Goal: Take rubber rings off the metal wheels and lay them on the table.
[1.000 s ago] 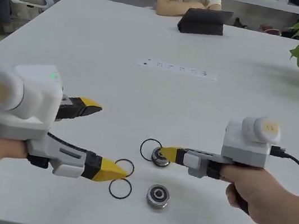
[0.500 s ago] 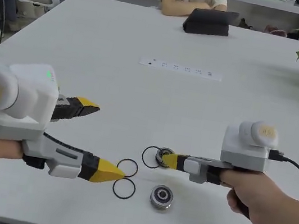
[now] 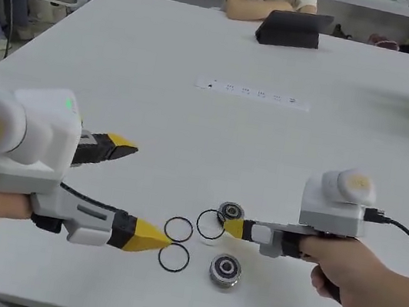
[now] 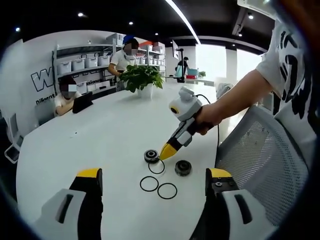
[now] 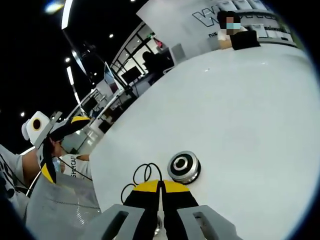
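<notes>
On the desk (image 3: 289,159), a near ring (image 3: 159,255) lies just before a far ring (image 3: 165,228), a third ring (image 3: 198,223) right of them beside the far wheel (image 3: 231,211), the near wheel (image 3: 225,271) before it.

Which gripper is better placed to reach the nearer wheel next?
Probably the right gripper: its shut tips sit close beside the nearer wheel; the left gripper, open, is further off.

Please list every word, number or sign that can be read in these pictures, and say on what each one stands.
"W": the large first letter of the wall sign in the left gripper view; I cannot read the rest.
Smaller line under that sign: blurred, not readable.
White strip on the table: small dark marks, too small to read.
Black letters on the person's white shirt: cut off, not readable.
</notes>
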Tool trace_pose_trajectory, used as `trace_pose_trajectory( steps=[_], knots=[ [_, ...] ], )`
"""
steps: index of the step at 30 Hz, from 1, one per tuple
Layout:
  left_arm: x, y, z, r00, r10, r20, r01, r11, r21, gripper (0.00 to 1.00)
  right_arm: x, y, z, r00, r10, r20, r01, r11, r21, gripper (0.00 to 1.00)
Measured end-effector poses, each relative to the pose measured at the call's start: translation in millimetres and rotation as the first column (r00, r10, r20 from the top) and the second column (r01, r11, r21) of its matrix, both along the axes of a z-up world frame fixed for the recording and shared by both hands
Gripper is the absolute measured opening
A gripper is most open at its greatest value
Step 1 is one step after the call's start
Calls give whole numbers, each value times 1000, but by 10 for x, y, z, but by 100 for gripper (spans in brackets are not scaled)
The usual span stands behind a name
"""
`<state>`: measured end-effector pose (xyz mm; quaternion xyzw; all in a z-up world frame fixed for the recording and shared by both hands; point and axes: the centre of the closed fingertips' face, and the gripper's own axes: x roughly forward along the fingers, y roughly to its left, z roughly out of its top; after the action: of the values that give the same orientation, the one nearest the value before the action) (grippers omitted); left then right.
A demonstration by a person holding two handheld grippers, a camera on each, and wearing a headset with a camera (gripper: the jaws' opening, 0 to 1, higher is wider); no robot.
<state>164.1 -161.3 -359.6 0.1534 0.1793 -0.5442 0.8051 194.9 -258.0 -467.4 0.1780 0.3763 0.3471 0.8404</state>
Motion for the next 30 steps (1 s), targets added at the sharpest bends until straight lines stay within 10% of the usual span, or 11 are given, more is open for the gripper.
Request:
trace_pose_trajectory(
  steps=[30],
  knots=[
    [-2,24,-57,1000,-8,-11,9,1000,23,82,3,4,-131,997,-23,-67,21,999,-25,0]
  ],
)
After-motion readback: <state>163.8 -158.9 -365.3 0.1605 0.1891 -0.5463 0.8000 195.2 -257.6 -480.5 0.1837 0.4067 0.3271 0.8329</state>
